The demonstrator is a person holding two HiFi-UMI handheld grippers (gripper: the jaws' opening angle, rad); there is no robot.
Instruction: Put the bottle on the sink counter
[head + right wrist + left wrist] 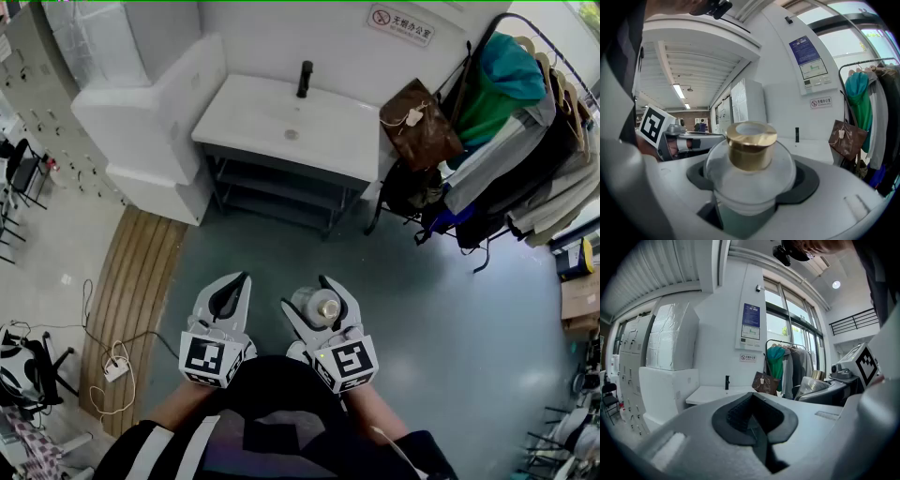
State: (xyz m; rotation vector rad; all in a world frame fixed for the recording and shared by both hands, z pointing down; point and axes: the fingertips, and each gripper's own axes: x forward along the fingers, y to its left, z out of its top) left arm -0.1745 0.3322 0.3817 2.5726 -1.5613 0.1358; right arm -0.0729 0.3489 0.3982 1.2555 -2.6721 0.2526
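A round clear bottle [324, 306] with a gold cap sits upright between the jaws of my right gripper [311, 294], which is shut on it above the grey floor. In the right gripper view the bottle [750, 161] fills the middle, with the jaws pressed against both its sides. Close by on the left, my left gripper [240, 281] is shut with nothing in it; its jaws [757, 427] meet. The white sink counter [281, 122] with a black faucet [304, 79] stands ahead against the wall, well apart from both grippers. It also shows in the left gripper view as the counter [712, 393].
A brown bag [419, 122] hangs right of the counter, beside a clothes rack [525, 141] full of garments. Large white blocks [150, 122] stand left of the sink. A wooden floor strip [131, 291] and a power strip [114, 368] with cables lie at the left.
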